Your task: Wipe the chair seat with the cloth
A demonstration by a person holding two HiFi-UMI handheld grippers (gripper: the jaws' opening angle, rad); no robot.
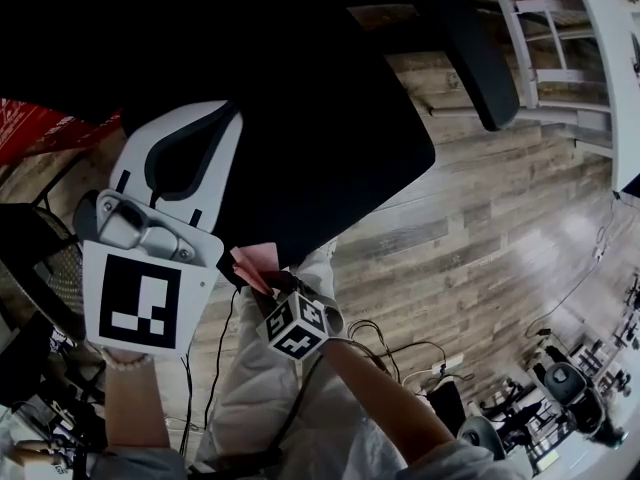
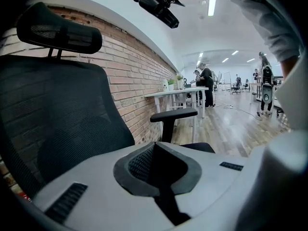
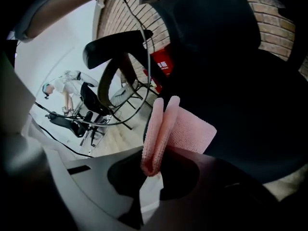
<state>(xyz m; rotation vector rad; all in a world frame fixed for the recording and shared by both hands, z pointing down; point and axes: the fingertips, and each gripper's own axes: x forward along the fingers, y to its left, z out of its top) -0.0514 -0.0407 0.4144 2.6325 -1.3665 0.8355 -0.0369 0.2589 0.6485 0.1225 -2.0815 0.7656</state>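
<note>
Pink folded terry cloth [image 3: 175,129] is clamped between the jaws of the right gripper [image 3: 151,170], which are closed on its lower fold; the free end stands above the jaws. In the head view, the cloth [image 1: 255,261] lies at the near edge of the black padded chair seat [image 1: 320,118], just ahead of the right gripper [image 1: 264,282]. Contact between cloth and seat cannot be confirmed.

The left gripper [image 1: 226,118] is held over the left side of the seat. The left gripper view shows its jaws together with nothing between them [image 2: 155,146], pointing toward the black mesh backrest [image 2: 48,124] and the black armrest [image 2: 173,115]. A red brick wall [image 2: 130,76] stands behind the chair. The chair stands on a grey wood-plank floor [image 1: 480,238].
</note>
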